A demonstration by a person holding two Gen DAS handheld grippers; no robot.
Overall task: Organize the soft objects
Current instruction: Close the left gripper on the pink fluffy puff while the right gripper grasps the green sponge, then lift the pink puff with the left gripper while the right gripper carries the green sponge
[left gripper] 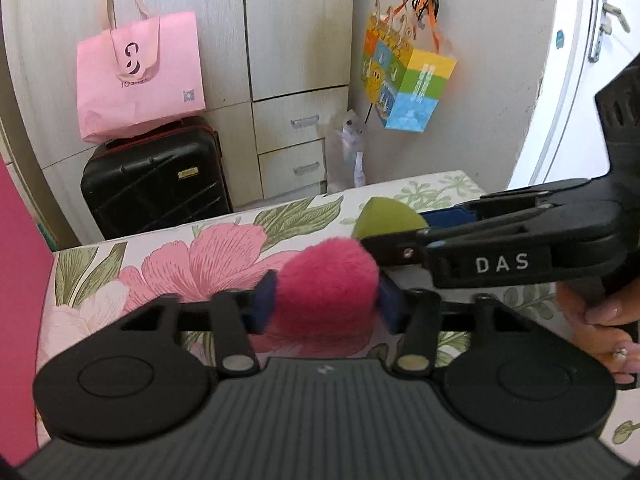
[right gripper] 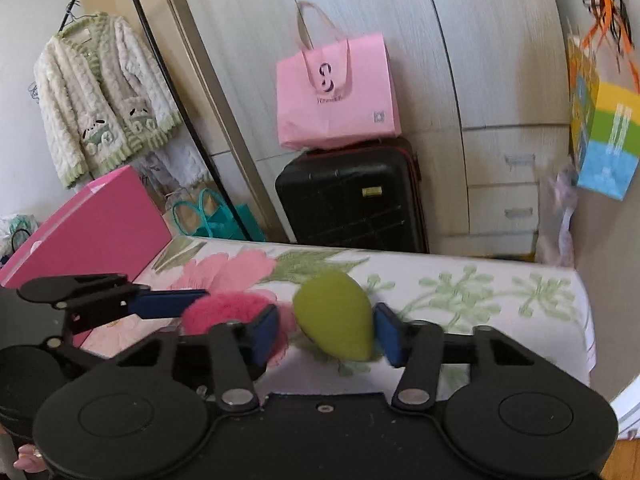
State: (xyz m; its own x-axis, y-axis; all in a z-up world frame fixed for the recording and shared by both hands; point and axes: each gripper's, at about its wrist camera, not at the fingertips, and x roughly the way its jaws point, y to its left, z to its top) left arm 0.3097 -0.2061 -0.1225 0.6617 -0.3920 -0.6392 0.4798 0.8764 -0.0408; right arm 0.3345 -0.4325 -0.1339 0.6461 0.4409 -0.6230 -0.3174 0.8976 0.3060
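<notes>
I am working two handheld grippers over a surface covered in a floral cloth point(left gripper: 224, 256), printed with large pink blooms and green leaves.

My left gripper point(left gripper: 326, 300) is closed around a fluffy pink pom-pom point(left gripper: 328, 288). Its two blue pads point(left gripper: 266, 300) press into the fur from either side, and the ball bulges out between them. From the right wrist camera the same pom-pom point(right gripper: 224, 312) shows at lower left, clamped by the left gripper's point(right gripper: 224, 308) long blue finger.

My right gripper point(right gripper: 328, 336) has its jaws partly open around a smooth green egg-shaped sponge point(right gripper: 334, 316). The blue pad point(right gripper: 388, 332) on the right side touches the sponge. Whether the other pad touches it I cannot tell, as the view is blurred. In the left wrist view the sponge point(left gripper: 382, 218) peeks out behind the right gripper's point(left gripper: 400, 236) black body, which is marked "DAS".

The two soft objects sit close together, the sponge just to the right of the pom-pom.

Beyond the cloth's edge a black suitcase point(right gripper: 352, 196) stands against pale wardrobe doors, with a pink shopping bag point(right gripper: 336, 100) on top. A colourful gift bag point(left gripper: 404, 84) hangs on the wall to the right. A flat pink box point(right gripper: 96, 220) lies at the left, and a cream and green cardigan point(right gripper: 100, 96) hangs behind it.
</notes>
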